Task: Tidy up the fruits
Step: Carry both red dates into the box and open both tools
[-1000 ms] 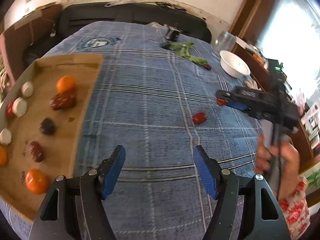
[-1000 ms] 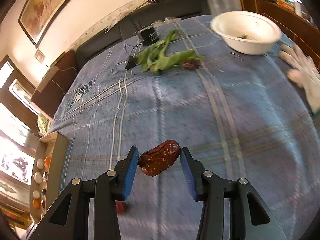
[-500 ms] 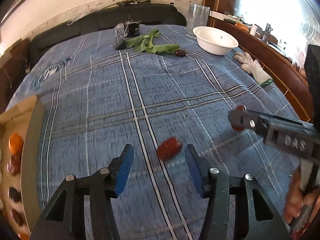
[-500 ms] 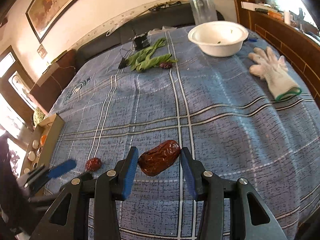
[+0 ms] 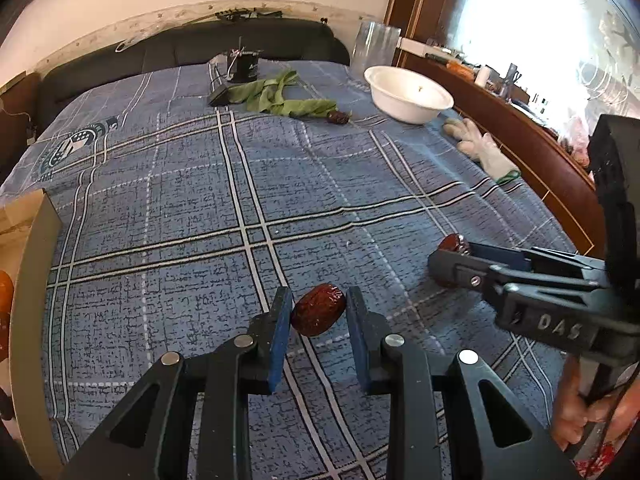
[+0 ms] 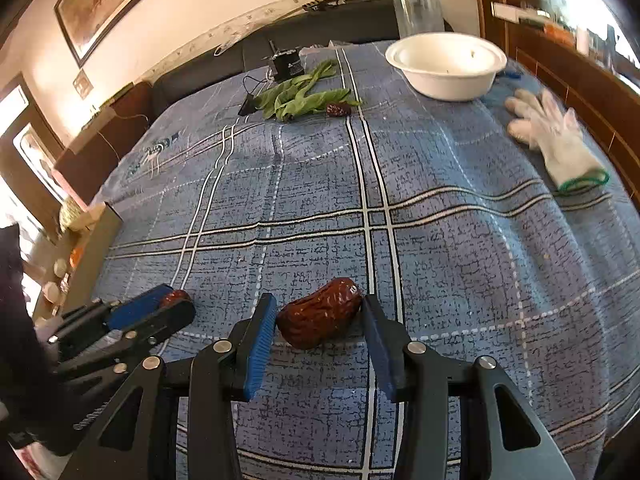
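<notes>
My left gripper (image 5: 316, 318) has its blue pads on both sides of a small red date (image 5: 319, 314) on the blue plaid cloth; the jaws have narrowed around it. The same gripper (image 6: 160, 306) and date (image 6: 175, 297) show in the right wrist view. My right gripper (image 6: 318, 322) is shut on a larger wrinkled red date (image 6: 319, 313), also seen in the left wrist view (image 5: 454, 243). A third dark date (image 5: 338, 116) lies by the green leaves (image 5: 286, 98).
A wooden tray (image 5: 34, 256) with fruit stands at the left edge; its fruits show in the right wrist view (image 6: 60, 268). A white bowl (image 6: 446, 64), a glass (image 6: 416, 4) and a white glove (image 6: 554, 142) lie at the far right. A black device (image 5: 240, 68) sits at the back.
My left gripper swung from the tray toward the small date, moved onto it and closed its jaws around it. My right gripper kept hold of its date.
</notes>
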The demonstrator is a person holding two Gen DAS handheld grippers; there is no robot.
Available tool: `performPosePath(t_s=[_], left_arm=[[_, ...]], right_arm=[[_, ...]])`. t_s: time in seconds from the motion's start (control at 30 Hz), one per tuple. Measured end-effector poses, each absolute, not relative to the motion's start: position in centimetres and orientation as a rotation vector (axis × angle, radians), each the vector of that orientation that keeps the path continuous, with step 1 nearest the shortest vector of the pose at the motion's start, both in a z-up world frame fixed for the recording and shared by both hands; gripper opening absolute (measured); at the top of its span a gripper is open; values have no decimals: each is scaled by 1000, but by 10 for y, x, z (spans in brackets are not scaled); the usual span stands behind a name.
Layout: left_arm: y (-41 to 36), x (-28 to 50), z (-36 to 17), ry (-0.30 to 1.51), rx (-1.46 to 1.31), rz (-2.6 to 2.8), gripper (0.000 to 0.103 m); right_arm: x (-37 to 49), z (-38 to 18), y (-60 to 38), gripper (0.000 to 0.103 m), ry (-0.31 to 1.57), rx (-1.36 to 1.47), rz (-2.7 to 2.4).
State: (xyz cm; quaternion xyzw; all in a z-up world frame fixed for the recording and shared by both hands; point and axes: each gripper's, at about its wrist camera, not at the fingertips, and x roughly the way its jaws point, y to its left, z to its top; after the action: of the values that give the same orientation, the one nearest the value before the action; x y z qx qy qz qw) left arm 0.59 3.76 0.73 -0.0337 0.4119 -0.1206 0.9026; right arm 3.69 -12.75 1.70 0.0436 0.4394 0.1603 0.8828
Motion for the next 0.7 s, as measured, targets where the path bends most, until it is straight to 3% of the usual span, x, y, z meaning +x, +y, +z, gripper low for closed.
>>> performPosePath(t_s=[0.47, 0.7], left_arm=[[47, -7, 14, 812, -96, -191, 26], [76, -69, 46, 756, -124, -113, 26]], right_arm=[[30, 24, -128, 47, 844, 116, 341], [20, 36, -115, 47, 811, 108, 374]])
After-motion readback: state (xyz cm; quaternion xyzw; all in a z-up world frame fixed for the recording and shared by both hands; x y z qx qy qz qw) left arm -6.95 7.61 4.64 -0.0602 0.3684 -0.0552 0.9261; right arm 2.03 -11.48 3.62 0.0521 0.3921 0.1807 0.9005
